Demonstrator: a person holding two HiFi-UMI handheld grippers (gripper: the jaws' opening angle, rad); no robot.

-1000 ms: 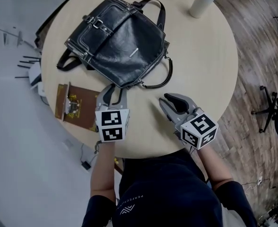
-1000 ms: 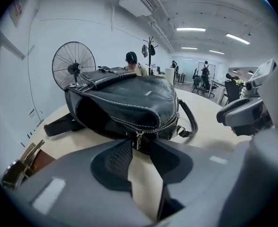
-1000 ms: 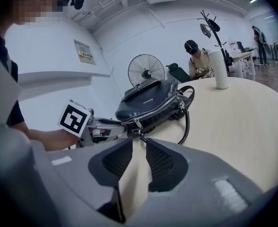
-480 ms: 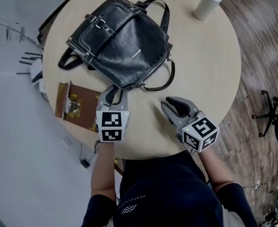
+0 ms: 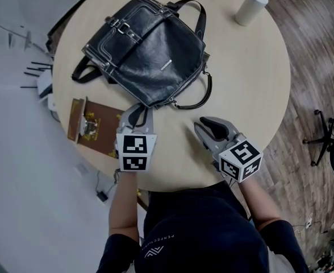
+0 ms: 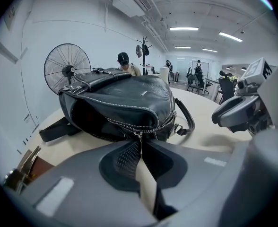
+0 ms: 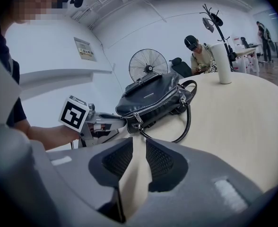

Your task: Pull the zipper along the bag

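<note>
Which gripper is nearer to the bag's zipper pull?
Left. The left gripper is at the zipper pull, its jaws having just closed on it. The right gripper stands apart over the table, beside the handle, jaws open.

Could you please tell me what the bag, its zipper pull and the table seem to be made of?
The bag: leather or faux leather, from its glossy black creased surface and pale stitching. The zipper pull: probably metal, silvery with glints. The table: wood or laminate, pale matte top; grain too faint to tell.
</note>
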